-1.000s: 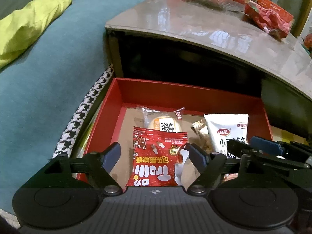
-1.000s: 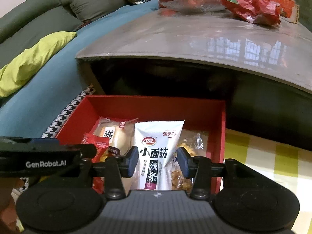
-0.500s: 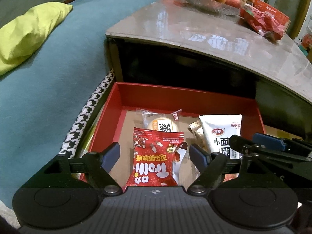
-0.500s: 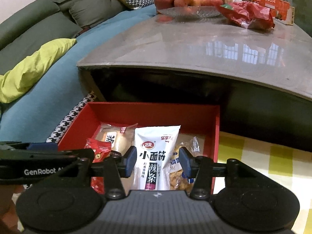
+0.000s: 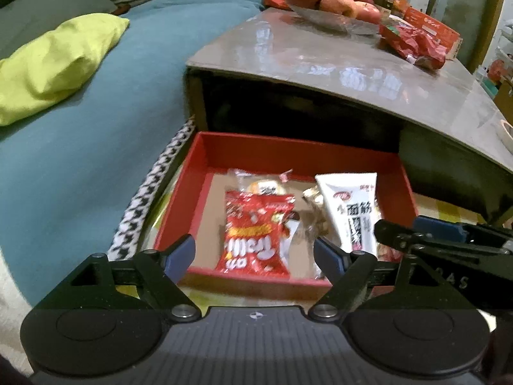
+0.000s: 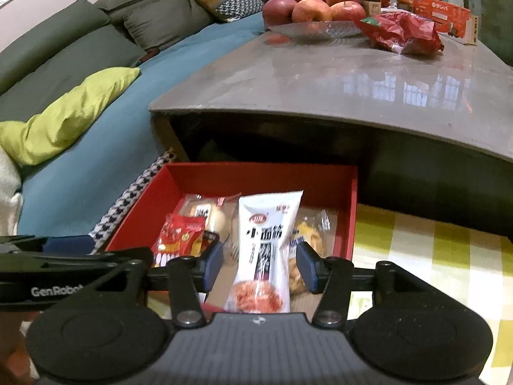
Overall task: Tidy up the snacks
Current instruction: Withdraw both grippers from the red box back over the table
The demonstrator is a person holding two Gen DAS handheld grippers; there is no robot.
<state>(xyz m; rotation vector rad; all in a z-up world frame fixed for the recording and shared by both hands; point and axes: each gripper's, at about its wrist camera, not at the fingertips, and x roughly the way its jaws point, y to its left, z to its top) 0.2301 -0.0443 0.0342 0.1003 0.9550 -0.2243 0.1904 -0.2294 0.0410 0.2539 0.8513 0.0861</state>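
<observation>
Step in hand: both grippers look to be letting go and lifting off the packets laid in the red box (image 5: 298,154); I'd judge each should come clear of its packet before it swings away, so no wrapper is dragged along.
Left gripper (image 5: 255,252): fingers wide and just been opening; the red packet (image 5: 255,234) shows between them, flat in the box, pads not touching it.
Right gripper (image 6: 259,264): fingers at a middling gap, also just been opening; the white packet (image 6: 266,240) lies between them, a sliver of space either side.
Snacks: all in the box; a bun (image 5: 266,187) lies behind the red packet, a clear bag (image 6: 309,234) right of the white one.
Around the box: a table (image 6: 368,89) looms just behind it with apples (image 6: 307,8); a blue sofa (image 5: 96,134) to its left.
In the way: the two grippers sit side by side and could knock together.
</observation>
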